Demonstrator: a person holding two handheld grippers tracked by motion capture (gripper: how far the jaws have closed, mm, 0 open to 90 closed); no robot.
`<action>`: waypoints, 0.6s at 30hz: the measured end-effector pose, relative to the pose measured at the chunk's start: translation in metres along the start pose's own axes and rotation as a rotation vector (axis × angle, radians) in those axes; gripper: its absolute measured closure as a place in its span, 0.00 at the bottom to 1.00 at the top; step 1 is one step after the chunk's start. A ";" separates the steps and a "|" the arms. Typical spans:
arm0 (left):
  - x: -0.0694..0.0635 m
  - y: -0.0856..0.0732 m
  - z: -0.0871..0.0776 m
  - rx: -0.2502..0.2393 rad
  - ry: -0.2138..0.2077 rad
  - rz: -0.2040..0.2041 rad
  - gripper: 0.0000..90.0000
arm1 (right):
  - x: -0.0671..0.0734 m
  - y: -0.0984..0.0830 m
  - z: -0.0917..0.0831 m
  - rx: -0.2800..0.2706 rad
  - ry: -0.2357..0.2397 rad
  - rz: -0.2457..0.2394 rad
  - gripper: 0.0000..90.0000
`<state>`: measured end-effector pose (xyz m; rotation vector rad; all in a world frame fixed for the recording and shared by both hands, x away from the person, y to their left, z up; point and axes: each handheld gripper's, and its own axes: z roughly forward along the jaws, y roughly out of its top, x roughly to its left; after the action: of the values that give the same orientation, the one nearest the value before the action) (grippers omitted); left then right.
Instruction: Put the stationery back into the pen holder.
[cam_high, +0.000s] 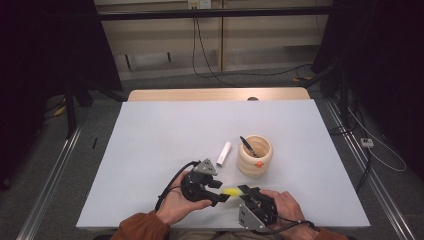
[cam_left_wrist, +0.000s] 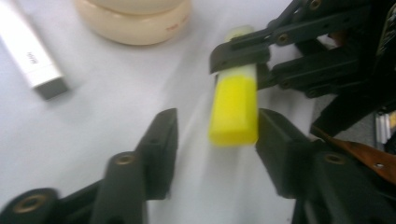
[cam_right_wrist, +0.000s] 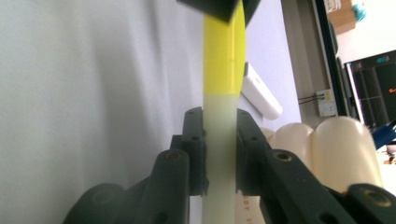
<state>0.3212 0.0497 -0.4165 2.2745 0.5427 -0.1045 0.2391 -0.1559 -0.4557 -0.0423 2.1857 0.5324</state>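
A highlighter with a yellow cap (cam_high: 231, 191) and a pale barrel (cam_right_wrist: 219, 154) is held just above the table's front edge. My right gripper (cam_right_wrist: 219, 122) is shut on the barrel. In the left gripper view the yellow cap (cam_left_wrist: 233, 105) sticks out between the jaws of my left gripper (cam_left_wrist: 217, 128), which is open; the cap lies close to one jaw and apart from the other. In the high view the left gripper (cam_high: 219, 192) and the right gripper (cam_high: 246, 193) face each other with the highlighter between them.
A ribbed wooden pen holder (cam_high: 254, 157) stands right of centre with a dark pen (cam_high: 247, 145) and an orange-tipped item (cam_high: 259, 163) in it. A white marker (cam_high: 223, 153) lies to its left. The table's front edge is just below both hands.
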 end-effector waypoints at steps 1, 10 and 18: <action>0.001 -0.001 -0.001 0.001 0.008 0.001 0.48 | 0.000 -0.001 0.000 0.003 -0.004 0.014 0.87; 0.006 -0.006 -0.008 -0.033 0.108 0.010 0.26 | -0.012 -0.008 -0.003 -0.018 0.018 0.125 0.87; 0.021 -0.020 -0.020 -0.087 0.215 -0.025 0.17 | -0.018 -0.014 -0.004 -0.032 0.040 0.265 0.87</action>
<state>0.3297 0.0831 -0.4216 2.2074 0.6740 0.1511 0.2505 -0.1730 -0.4455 0.2242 2.2359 0.7199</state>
